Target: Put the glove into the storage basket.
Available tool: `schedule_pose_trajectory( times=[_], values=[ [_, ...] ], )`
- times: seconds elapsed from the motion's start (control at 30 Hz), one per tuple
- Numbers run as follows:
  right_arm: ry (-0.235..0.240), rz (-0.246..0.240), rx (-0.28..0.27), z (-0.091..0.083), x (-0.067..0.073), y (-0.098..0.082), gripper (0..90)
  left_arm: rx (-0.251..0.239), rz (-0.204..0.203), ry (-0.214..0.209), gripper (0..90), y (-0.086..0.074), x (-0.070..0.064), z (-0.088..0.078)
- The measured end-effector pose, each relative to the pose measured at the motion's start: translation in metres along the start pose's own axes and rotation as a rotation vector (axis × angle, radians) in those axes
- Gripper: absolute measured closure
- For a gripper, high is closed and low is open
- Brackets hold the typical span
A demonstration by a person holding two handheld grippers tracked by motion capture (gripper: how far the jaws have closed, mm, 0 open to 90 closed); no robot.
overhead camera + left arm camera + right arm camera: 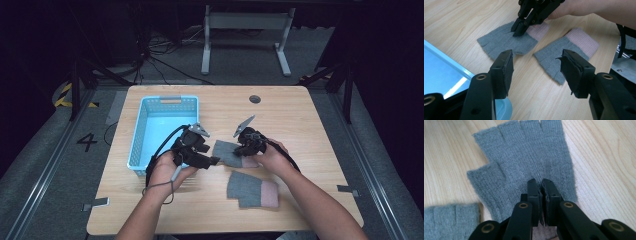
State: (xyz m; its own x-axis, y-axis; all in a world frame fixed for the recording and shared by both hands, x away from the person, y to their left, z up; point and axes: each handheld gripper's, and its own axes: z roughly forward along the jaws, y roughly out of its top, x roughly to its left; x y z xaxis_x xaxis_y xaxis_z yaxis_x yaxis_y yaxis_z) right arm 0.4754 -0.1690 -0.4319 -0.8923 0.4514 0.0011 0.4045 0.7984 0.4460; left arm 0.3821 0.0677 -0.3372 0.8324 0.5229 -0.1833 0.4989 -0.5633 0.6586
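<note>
My right claw [541,186] is clenched on the far glove [524,157], pinching the knit near its pink cuff; glove is flat on the surface [300,125]. Left claw [536,65] is released, holding nothing, hovering by the blue basket [150,120]. Second glove [252,189] untouched, basket empty. I'd say we're barely started: both gloves left to bin.

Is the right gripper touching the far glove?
Touching. In the right gripper view the right gripper has its jaws shut, pinching a fold of the far glove; the left gripper view shows its tips down on the knit.
</note>
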Motion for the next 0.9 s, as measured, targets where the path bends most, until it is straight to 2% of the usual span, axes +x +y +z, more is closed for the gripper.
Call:
schedule_pose_trajectory(
  times=[0.33,0.53,0.6,0.7,0.8,0.9],
  values=[
    [-0.011,0.04,-0.078,-0.026,-0.001,-0.002,85.6,0.003,-0.008,0.007,44.4,-0.002,0.001,-0.001],
    [-0.014,0.068,-0.095,-0.04,0.0,-0.006,85.6,-0.008,-0.012,0.011,44.3,-0.003,0.001,-0.004],
    [-0.008,0.086,-0.112,-0.046,0.002,-0.008,85.5,-0.006,-0.01,0.007,44.3,-0.003,0.001,-0.004],
    [-0.022,0.094,-0.144,-0.06,0.007,-0.015,85.4,-0.015,-0.014,-0.029,44.3,-0.003,0.001,-0.004],
    [-0.015,0.108,-0.174,-0.07,0.012,-0.021,85.4,-0.015,-0.015,-0.026,44.2,-0.003,0.001,-0.003],
    [-0.012,0.129,-0.214,-0.089,0.019,-0.033,85.2,-0.015,-0.011,-0.024,44.3,-0.001,0.001,-0.003]
  ],
)
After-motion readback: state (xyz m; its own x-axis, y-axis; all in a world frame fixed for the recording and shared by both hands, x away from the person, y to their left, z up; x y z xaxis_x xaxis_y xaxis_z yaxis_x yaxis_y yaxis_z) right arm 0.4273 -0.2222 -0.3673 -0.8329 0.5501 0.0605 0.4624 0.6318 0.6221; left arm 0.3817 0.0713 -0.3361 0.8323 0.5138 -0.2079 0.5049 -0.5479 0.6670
